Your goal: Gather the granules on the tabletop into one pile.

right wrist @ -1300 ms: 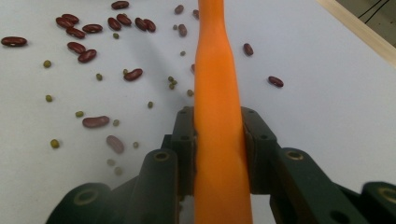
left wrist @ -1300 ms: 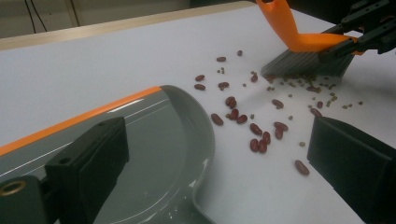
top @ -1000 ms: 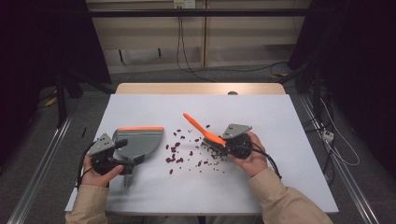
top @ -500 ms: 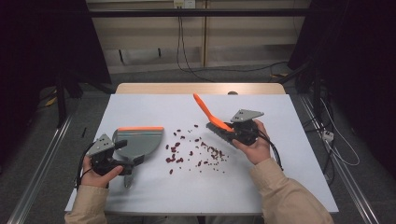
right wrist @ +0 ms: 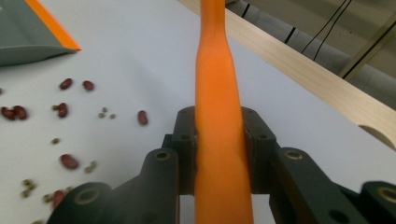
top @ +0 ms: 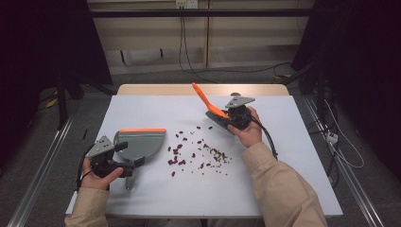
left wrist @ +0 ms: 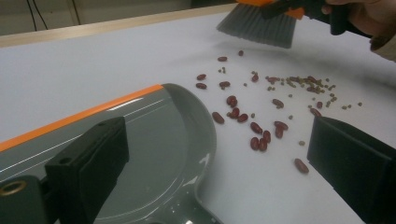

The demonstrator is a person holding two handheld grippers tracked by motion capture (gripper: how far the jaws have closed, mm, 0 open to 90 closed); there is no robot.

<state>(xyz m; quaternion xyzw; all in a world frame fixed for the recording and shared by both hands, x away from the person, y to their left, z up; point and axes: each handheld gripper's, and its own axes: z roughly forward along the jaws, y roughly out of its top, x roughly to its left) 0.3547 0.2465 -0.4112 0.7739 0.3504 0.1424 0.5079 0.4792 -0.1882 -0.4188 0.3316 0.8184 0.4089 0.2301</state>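
Right tongs [right wrist: 219, 154] clamped on orange brush handle [right wrist: 217, 93]. Left tongs [left wrist: 219, 154] stand apart, by the grey dustpan [left wrist: 154, 149]; beans [top: 196, 153] scattered on worktop [top: 283, 189].

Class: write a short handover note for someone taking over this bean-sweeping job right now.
Right tool: shut on the brush handle, bristles above the far right of the spill.
Left tool: holds the dustpan flat on the table, left of the spill; grip hidden.
Beans: red and small green ones scattered mid-table.
Done: nothing in the dustpan.
Left: sweep the beans leftward into it.
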